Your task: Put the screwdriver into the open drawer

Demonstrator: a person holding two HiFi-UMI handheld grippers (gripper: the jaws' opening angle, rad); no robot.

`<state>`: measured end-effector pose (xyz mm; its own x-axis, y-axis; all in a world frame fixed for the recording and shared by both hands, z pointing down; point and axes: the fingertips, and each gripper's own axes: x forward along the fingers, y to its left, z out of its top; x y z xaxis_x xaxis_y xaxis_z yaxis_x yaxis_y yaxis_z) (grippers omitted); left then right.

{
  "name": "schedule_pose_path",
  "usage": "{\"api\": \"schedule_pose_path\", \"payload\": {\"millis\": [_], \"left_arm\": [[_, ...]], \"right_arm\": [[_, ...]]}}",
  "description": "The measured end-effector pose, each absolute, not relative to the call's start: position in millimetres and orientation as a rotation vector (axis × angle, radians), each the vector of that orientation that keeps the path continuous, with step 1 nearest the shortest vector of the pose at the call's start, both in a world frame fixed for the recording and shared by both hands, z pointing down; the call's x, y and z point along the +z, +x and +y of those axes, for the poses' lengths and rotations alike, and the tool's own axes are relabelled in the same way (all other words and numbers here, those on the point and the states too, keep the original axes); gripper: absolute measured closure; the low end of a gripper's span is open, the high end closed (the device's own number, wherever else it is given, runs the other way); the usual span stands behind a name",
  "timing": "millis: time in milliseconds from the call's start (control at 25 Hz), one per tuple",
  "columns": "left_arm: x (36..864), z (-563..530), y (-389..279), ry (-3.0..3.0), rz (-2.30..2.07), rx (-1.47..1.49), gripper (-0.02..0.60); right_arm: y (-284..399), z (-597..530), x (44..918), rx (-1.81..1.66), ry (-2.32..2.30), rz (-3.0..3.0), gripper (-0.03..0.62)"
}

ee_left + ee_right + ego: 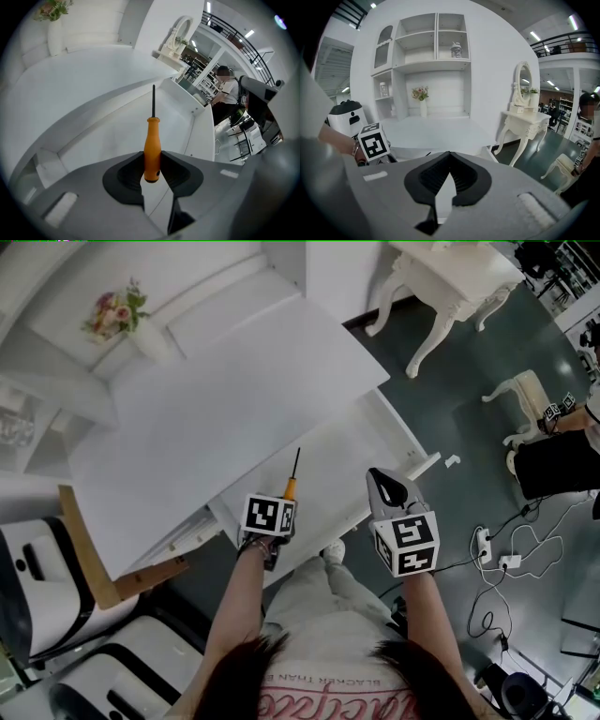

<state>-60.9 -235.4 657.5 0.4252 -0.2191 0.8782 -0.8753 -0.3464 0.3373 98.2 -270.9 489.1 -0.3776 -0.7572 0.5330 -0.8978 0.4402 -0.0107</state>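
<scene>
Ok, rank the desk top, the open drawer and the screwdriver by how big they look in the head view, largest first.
1. desk top
2. open drawer
3. screwdriver, plainly the smallest; no close calls.

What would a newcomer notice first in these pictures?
An orange-handled screwdriver stands out, gripped by the left claw over the white open drawer. The right claw beside it is shut and empty. A vase of flowers sits at the back of the white desk.
</scene>
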Motion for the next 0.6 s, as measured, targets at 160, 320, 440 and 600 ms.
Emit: {"api": "schedule_pose_path", "payload": {"millis": [160,320,440,600], "left_arm": [[677.9,-233.2,-55.7,1.759,-0.909,0.982,0.453],[698.6,-229.0,-50.7,1.705,-0.882,1.001,0.452],[712.9,-228.0,-48.7,1.671,-0.873,1.024,0.451],[729.8,-225.7,-50.5,1.621,-0.874,1.047,0.451]], "right_arm": [[104.2,-274.4,496.2,0.427,1.378,-2.227,0.592],[109.7,-276.4,503.8,0.442,1.359,-2.211,0.592],[112.6,-278.2,509.5,0.465,1.353,-2.207,0.592],[111.0,-277.5,517.9,0.499,1.336,-2.209,0.592]]}}
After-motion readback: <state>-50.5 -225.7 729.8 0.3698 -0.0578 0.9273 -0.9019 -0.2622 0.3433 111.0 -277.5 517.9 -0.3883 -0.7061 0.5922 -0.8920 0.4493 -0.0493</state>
